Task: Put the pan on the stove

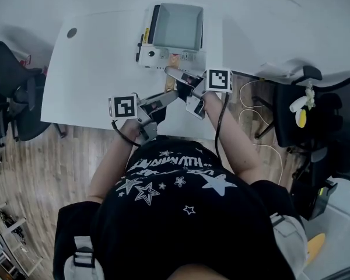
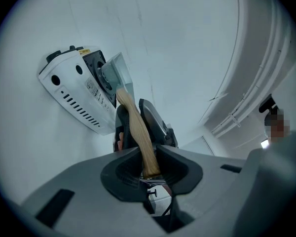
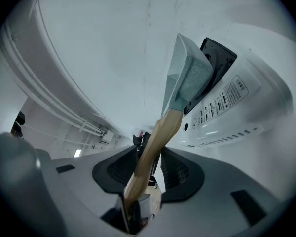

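The left gripper (image 2: pixel 147 158) and the right gripper (image 3: pixel 149 164) both squeeze the wooden handle (image 2: pixel 138 127) of the pan (image 1: pixel 176 27), which is right on top of the stove (image 1: pixel 150 54), so next I think they check it sits flat, then let go.

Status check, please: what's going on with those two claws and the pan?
Left gripper and right gripper shut on pan handle. Pan over stove; contact unclear. Nothing in the way.

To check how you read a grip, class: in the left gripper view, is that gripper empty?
No, the left gripper has the wooden handle of the pan clamped between its jaws.
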### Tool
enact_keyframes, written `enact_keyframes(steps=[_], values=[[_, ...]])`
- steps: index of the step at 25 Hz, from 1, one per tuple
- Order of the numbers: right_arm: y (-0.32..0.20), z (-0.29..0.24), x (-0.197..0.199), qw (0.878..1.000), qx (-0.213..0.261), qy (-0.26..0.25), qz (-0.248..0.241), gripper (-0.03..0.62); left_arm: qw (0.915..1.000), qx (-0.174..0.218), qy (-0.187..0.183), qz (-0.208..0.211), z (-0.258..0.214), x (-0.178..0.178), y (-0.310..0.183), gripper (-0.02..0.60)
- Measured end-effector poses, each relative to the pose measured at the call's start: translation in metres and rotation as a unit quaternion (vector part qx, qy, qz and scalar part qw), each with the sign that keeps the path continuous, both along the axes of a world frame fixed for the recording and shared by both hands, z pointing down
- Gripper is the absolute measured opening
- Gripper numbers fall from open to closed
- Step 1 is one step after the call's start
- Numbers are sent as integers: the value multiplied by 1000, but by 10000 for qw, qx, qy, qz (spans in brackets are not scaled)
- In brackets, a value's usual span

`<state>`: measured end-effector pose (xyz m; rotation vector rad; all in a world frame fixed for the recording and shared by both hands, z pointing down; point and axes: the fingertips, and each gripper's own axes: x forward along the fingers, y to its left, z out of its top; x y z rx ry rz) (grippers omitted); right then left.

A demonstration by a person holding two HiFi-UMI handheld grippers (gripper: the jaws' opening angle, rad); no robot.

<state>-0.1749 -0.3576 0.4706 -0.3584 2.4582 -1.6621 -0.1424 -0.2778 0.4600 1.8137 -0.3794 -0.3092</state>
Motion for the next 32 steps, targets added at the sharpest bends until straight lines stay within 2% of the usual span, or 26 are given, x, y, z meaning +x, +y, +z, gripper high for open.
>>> enact_keyframes(steps=[5, 10, 16, 32], values=[[-66, 18, -15, 9993, -273, 178, 199, 147, 9998, -48, -63, 204, 14, -21, -67, 86], [-47, 14, -9, 9991, -180, 241, 304, 147, 9995, 67, -29, 304, 10, -17, -47, 87], [-67, 20, -12, 9983, -295, 285, 425, 147, 9995, 43, 3, 298, 13, -21, -67, 87], [-69, 30, -12, 9974, -547, 211, 425, 149, 9995, -110, 4, 284, 20, -18, -71, 92]])
